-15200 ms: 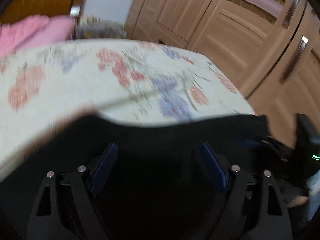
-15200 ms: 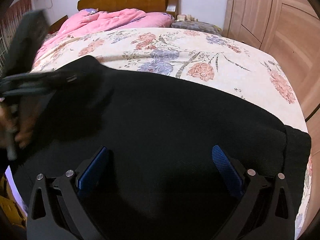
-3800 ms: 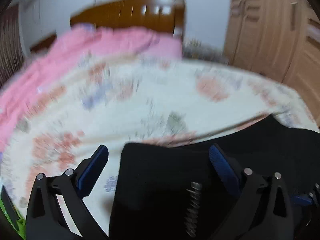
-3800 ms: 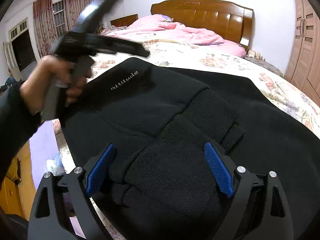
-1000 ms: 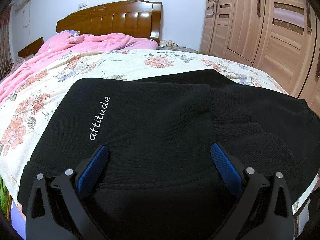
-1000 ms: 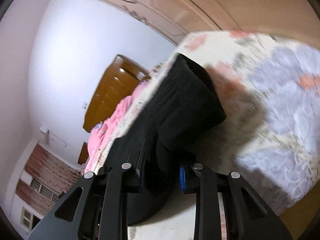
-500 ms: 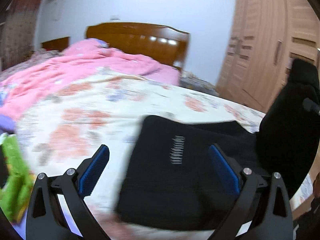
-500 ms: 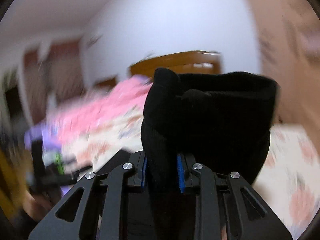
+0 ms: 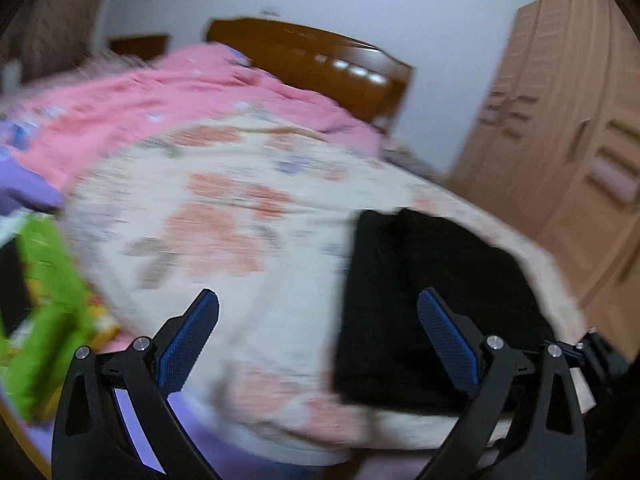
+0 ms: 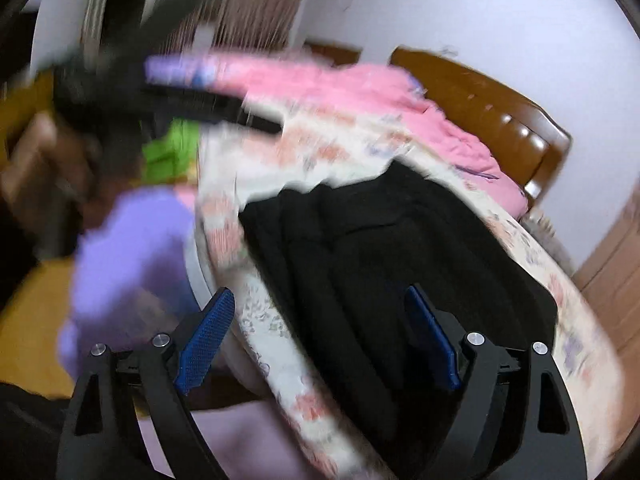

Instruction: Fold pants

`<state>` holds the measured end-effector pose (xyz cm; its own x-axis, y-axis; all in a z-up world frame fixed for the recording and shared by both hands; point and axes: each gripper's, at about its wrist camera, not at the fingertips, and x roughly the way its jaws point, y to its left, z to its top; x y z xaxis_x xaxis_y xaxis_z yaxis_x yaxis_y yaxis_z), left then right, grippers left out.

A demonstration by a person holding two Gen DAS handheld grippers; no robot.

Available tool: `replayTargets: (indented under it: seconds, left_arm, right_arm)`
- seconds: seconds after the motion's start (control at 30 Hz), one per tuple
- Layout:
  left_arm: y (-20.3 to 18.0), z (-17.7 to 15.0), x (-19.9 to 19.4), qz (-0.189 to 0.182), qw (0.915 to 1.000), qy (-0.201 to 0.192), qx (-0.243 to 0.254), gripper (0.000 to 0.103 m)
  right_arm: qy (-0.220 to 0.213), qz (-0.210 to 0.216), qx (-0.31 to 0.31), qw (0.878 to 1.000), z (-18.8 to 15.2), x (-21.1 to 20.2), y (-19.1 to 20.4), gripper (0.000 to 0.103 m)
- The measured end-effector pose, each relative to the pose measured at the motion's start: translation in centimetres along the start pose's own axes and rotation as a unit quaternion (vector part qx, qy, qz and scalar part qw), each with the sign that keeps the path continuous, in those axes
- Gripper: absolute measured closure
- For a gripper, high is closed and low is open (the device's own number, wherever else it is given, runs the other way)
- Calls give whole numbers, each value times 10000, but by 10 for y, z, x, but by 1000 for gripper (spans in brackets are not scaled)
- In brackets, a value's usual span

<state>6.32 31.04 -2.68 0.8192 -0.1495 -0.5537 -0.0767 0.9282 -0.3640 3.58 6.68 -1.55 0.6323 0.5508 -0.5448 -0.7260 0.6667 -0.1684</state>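
Observation:
The black pants [image 9: 432, 292] lie folded into a thick bundle near the front right corner of the floral bed sheet [image 9: 224, 216]. My left gripper [image 9: 318, 336] hovers open over the sheet just left of the bundle, with nothing between its blue pads. In the right wrist view the same pants [image 10: 392, 256] rest on the sheet, stacked in layers. My right gripper [image 10: 316, 338] stands above their near edge with its jaws opening and the pads clear of the cloth. The left gripper [image 10: 168, 100] shows there as a dark blur at upper left, held in a hand [image 10: 36, 168].
A pink quilt [image 9: 168, 104] is heaped at the head of the bed by the wooden headboard [image 9: 320, 68]. Wooden wardrobes [image 9: 568, 128] stand on the right. Purple cloth [image 10: 128, 256] and a green item [image 9: 48, 292] lie off the bed's left edge.
My right gripper has let go of the raised pants end, which now lies on the bundle, and its jaws have spread. The left gripper has swung left, away from the pants.

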Motion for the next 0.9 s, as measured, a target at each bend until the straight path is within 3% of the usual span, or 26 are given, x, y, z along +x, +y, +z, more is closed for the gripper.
replayTargets:
  seconds: [0.1, 0.13, 0.27, 0.33, 0.4, 0.47, 0.53, 0.6, 0.67, 0.73, 0.83, 0.9]
  left_arm:
    - [-23, 8, 18, -978, 9943, 411, -48, 3]
    - [-32, 11, 29, -1104, 9918, 637, 12, 3]
    - [-58, 15, 72, -858, 9859, 1419, 238, 6]
    - [-67, 16, 73, -918, 9855, 1398, 288, 11]
    - [-83, 16, 65, -680, 9881, 1210, 670, 11]
    - [-93, 13, 71, -748, 9819, 1490, 903, 12]
    - [-96, 6, 92, -445, 9720, 2049, 1060, 12]
    - [-95, 3, 103, -477, 9673, 2169, 1221, 12]
    - [-94, 5, 103, -849, 9655, 2150, 1199, 48]
    - [-103, 7, 91, -674, 9697, 1845, 1451, 67]
    - [-109, 10, 63, -644, 9752, 1475, 1517, 84]
    - [-100, 13, 51, -771, 9796, 1359, 1263, 85]
  right_arm:
    - [-284, -274, 775, 9962, -6, -28, -41, 19]
    - [-327, -295, 1000, 9940, -10, -32, -53, 19]
    - [-290, -409, 1801, 9824, -25, -38, -93, 18]
    - [-252, -400, 2070, 9772, -37, -37, -104, 18]
    - [-243, -374, 2195, 9746, -44, -27, -108, 18]
    - [-266, -335, 2249, 9734, -48, -27, -105, 18]
    - [-308, -254, 2254, 9734, -51, -29, -103, 18]
    - [-345, -253, 2192, 9748, -51, -31, -100, 18]
    - [-329, -278, 2170, 9752, -51, -26, -102, 18]
    - [-311, -297, 2228, 9739, -53, -27, -104, 18]
    - [-348, -315, 2332, 9713, -55, -30, -109, 18]
    - [-365, -342, 2357, 9705, -56, -31, -111, 18]
